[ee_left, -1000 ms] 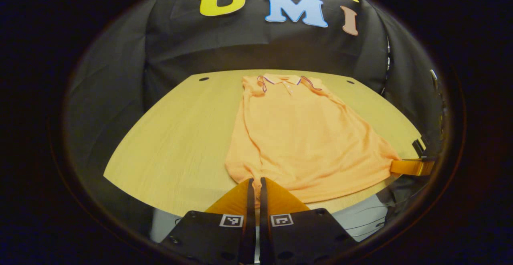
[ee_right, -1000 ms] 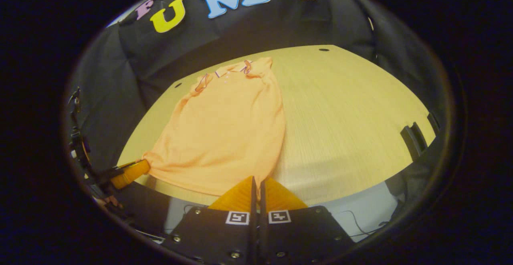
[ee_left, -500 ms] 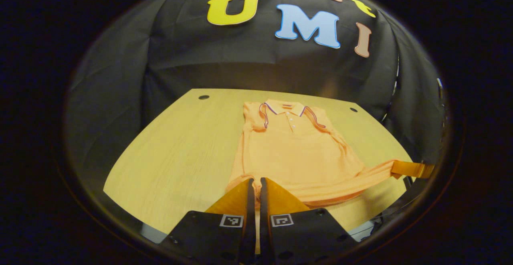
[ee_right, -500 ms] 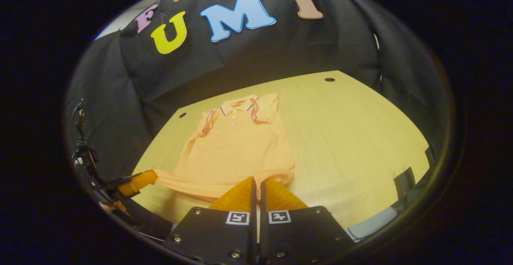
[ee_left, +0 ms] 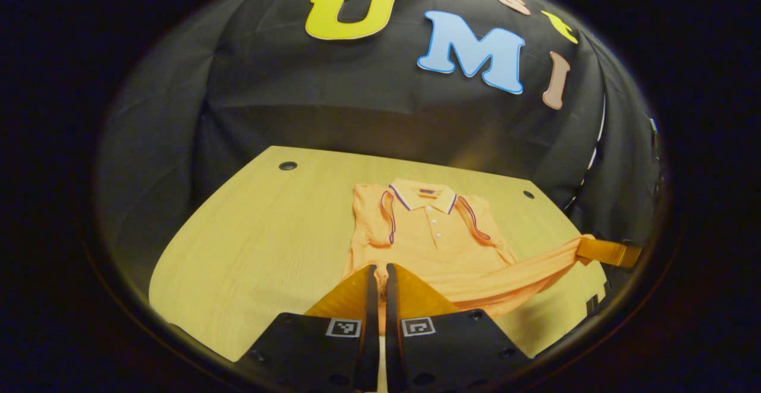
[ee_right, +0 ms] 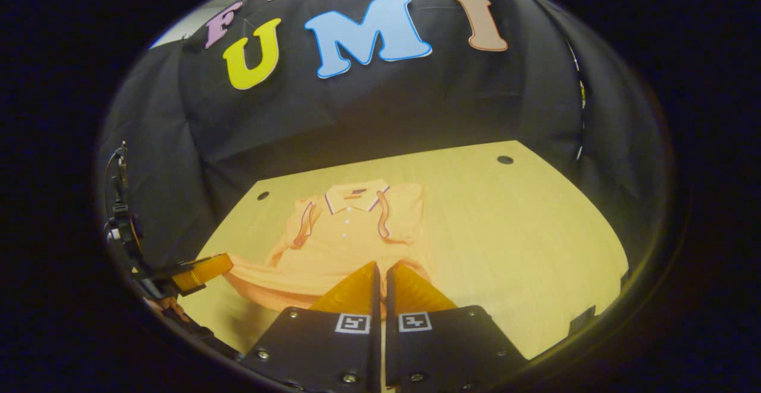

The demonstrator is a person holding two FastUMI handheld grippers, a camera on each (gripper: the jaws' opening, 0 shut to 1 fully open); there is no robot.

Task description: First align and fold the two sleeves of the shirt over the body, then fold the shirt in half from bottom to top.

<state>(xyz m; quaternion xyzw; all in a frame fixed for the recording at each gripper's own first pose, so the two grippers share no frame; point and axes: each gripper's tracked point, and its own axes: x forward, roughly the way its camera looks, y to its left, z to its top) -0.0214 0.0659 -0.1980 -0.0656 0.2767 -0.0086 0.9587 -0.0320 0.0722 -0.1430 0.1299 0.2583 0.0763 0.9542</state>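
An orange polo shirt (ee_left: 431,235) lies on the wooden table (ee_left: 267,244), collar toward the far wall, both sleeves folded over the body. My left gripper (ee_left: 378,269) is shut on the hem's left corner, lifted off the table. My right gripper (ee_right: 380,267) is shut on the hem's right corner, also raised. The hem stretches between them as a hanging band (ee_left: 523,274). In the left gripper view the right gripper (ee_left: 607,251) shows far right; in the right gripper view the left gripper (ee_right: 202,269) shows far left. The shirt (ee_right: 351,238) has its lower part lifted above its upper body.
Black cloth walls the booth behind and beside the table (ee_right: 523,232). Small dark holes (ee_left: 288,166) mark the table's far corners. A dark stand with cables (ee_right: 122,220) rises at the left in the right gripper view. Bare wood lies on both sides of the shirt.
Both grippers have lifted the hem and carried it toward the collar. Less of the shirt's body shows, and the collar sits nearer in both views.
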